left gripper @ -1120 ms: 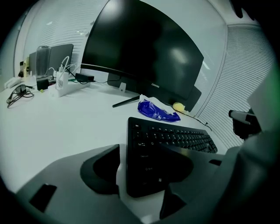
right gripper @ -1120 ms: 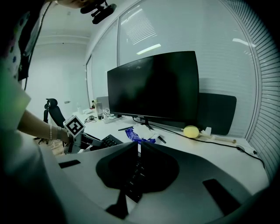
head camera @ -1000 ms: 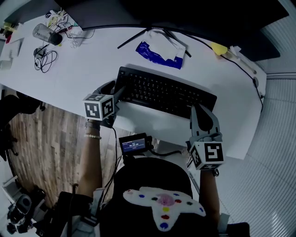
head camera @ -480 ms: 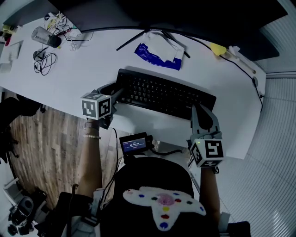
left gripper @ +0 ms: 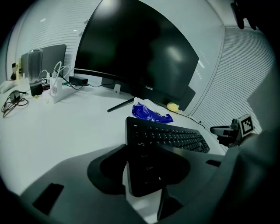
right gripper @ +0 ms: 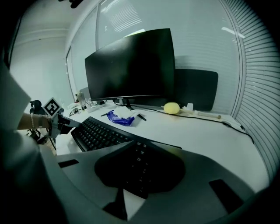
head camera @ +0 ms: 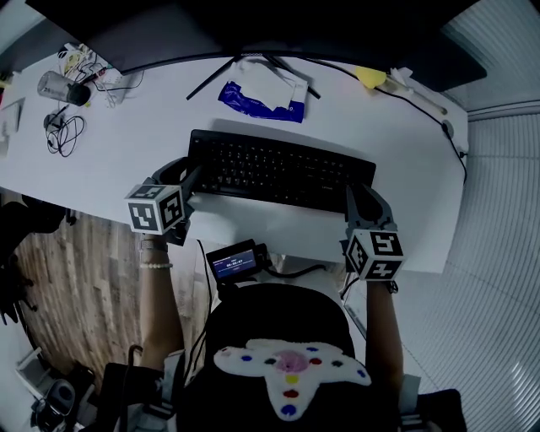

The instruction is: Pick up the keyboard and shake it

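Keyboard (head camera: 278, 171) lies flat on the white desk (head camera: 405, 152), in front of the monitor (head camera: 253, 25). Left claw (head camera: 187, 175) straddles the keyboard's left end. Its jaws are moderately wide and have just been closing, and a pale sliver shows beside one pad. Right claw (head camera: 361, 196) is nearly closed, clamped on the keyboard's right near corner.
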Demonstrator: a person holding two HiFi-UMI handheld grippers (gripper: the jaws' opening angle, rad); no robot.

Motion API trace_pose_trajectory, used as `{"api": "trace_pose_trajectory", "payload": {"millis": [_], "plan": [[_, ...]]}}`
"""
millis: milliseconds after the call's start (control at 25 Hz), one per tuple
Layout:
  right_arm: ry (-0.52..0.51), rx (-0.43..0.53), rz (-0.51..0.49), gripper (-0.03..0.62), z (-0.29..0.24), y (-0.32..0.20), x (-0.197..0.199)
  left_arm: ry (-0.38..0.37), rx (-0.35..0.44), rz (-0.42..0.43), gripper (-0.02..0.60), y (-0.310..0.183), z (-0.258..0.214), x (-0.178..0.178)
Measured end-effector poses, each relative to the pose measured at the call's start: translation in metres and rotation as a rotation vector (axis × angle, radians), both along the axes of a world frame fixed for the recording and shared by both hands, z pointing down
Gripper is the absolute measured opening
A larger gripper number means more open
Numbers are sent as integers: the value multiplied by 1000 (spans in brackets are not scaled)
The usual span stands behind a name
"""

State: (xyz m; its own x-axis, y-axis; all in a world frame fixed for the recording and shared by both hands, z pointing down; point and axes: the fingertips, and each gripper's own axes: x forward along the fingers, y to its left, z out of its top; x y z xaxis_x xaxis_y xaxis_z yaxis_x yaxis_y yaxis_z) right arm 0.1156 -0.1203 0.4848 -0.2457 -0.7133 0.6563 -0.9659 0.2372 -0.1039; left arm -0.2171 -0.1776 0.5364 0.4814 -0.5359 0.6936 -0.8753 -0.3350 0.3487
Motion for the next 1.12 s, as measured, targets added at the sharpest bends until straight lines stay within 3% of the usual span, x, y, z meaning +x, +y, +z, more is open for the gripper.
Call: {"api": "trace_pose_trajectory", "payload": {"millis": [120, 320, 680, 1120], "plan": [[-9, -64, 45, 189, 21, 3, 21, -8, 13, 2, 192, -1, -7, 0], [-66, -137, 119, 245, 46, 6, 50, -27, 38, 6, 190, -2, -19, 2], [-239, -230, 204, 270, 73, 5, 59, -46, 48, 7, 190, -4, -26, 3], [-287, -276, 184, 273, 78, 1, 58, -64, 46, 12, 190, -4, -26, 3]]}}
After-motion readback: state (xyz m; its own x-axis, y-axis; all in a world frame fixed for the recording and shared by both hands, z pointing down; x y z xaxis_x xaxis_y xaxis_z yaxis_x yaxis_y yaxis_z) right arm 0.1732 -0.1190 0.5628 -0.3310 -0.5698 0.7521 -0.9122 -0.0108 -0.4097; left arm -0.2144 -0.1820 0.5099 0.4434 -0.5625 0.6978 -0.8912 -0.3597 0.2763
